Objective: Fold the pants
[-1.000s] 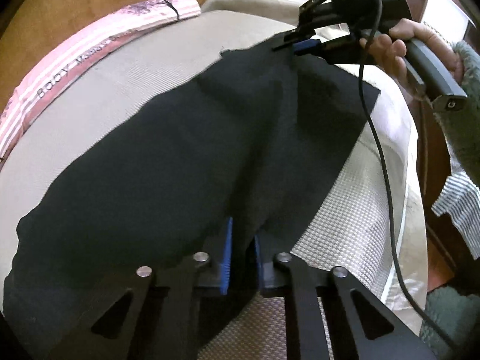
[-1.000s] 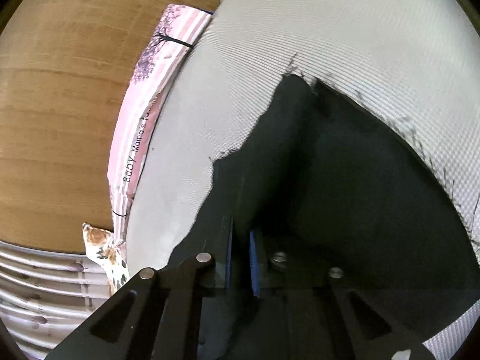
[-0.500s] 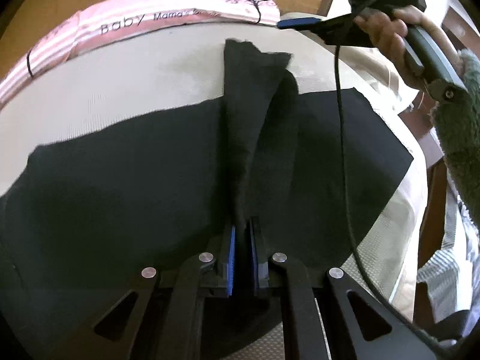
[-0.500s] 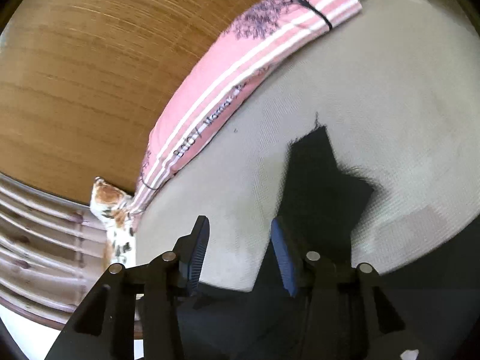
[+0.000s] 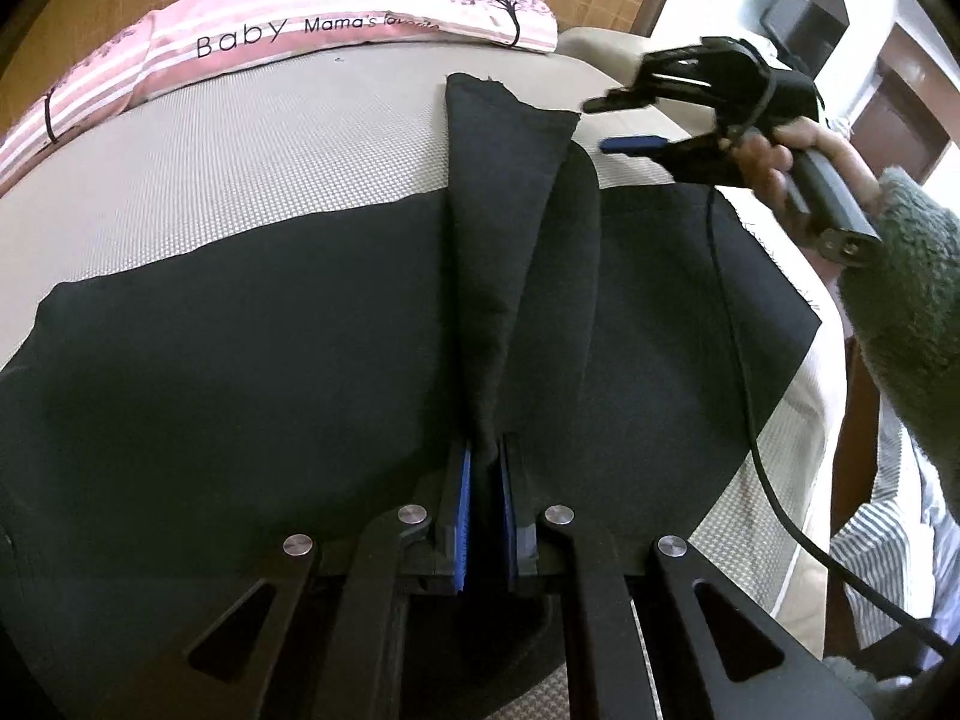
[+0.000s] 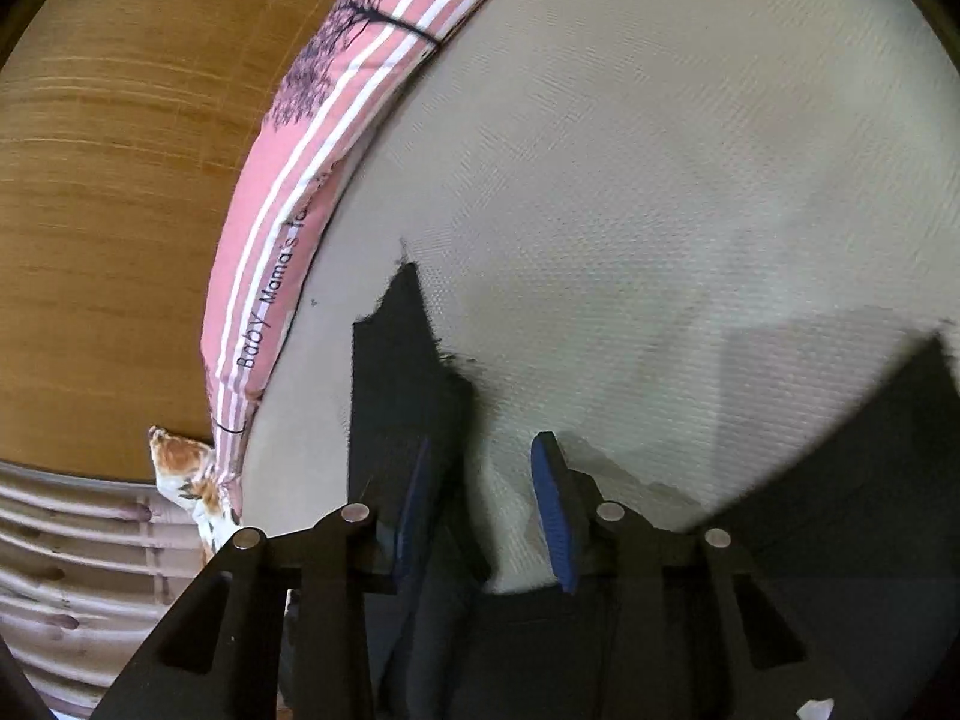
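Observation:
Black pants (image 5: pixel 252 360) lie spread across a beige textured mattress (image 5: pixel 270 144). My left gripper (image 5: pixel 485 468) is shut on a raised fold of the pants, which runs as a ridge up to a pointed end (image 5: pixel 498 114) on the far side. My right gripper (image 5: pixel 624 123) is open and empty, held above the mattress just right of that pointed end. In the right wrist view the right gripper (image 6: pixel 483 480) stands open over the mattress (image 6: pixel 660 180), with the dropped pants end (image 6: pixel 402 354) lying by its left finger.
A pink striped "Baby" pillow (image 5: pixel 270 36) lies along the far edge against a wooden headboard (image 6: pixel 120 150). The mattress's right edge (image 5: pixel 822 420) drops off beside striped cloth (image 5: pixel 888 540). A cable (image 5: pixel 750 420) hangs from the right gripper over the pants.
My right gripper let go of the pants end, opened and drew back to the right. My left gripper stays shut on the fold, and the far end now lies on the mattress.

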The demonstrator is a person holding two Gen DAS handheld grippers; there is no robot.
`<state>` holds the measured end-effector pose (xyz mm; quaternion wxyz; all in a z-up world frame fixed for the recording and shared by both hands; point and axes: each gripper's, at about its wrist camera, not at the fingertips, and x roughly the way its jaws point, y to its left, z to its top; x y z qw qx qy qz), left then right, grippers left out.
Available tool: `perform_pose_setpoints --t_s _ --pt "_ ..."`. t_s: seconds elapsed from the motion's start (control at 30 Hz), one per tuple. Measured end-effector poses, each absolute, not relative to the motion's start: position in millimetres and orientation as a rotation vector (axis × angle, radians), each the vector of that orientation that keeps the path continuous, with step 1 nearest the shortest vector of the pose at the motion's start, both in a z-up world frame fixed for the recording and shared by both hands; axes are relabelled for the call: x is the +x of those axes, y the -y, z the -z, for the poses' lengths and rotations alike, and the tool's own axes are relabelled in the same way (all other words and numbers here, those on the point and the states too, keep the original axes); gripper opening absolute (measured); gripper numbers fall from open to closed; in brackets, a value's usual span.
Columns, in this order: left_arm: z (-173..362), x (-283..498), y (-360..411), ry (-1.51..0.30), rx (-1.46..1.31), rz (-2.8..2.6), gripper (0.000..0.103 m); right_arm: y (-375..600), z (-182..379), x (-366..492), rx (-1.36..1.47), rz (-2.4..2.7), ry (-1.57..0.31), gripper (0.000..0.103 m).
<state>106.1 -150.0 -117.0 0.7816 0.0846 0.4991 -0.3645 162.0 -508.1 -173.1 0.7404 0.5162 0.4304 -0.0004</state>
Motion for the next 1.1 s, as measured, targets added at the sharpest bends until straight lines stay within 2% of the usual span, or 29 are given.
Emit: perform_pose_setpoints --t_s 0.1,0.17,0.27,0.43,0.57,0.73,0.83,1.1 --pt "116.7 106.6 151.3 -1.080 0.185 0.786 0.009 501.3 176.9 176.4 1.122 -0.006 -0.942 0.031" --pt "116.1 106.1 152.1 -1.079 0.194 0.783 0.009 499.4 175.9 182.9 1.110 0.005 -0.930 0.013" --pt "115.8 105.5 153.8 -1.076 0.203 0.777 0.009 493.8 167.2 188.0 1.054 0.032 -0.913 0.007" --pt "115.9 104.8 155.6 -1.073 0.206 0.770 0.009 486.6 146.2 186.6 0.995 0.001 -0.888 0.007" --pt "116.1 104.3 155.7 -1.071 0.207 0.766 0.009 481.2 149.5 193.4 0.995 -0.004 -0.916 0.014" --pt "117.1 104.8 155.8 -1.073 0.204 0.767 0.009 471.0 163.3 199.3 1.011 0.003 -0.948 0.014" --pt "117.1 104.4 155.7 -1.073 0.208 0.765 0.009 470.7 162.9 200.4 1.009 0.008 -0.939 0.006" --pt "108.8 96.1 164.6 -1.029 0.254 0.776 0.009 492.3 106.2 154.6 1.014 0.006 -0.788 0.004"
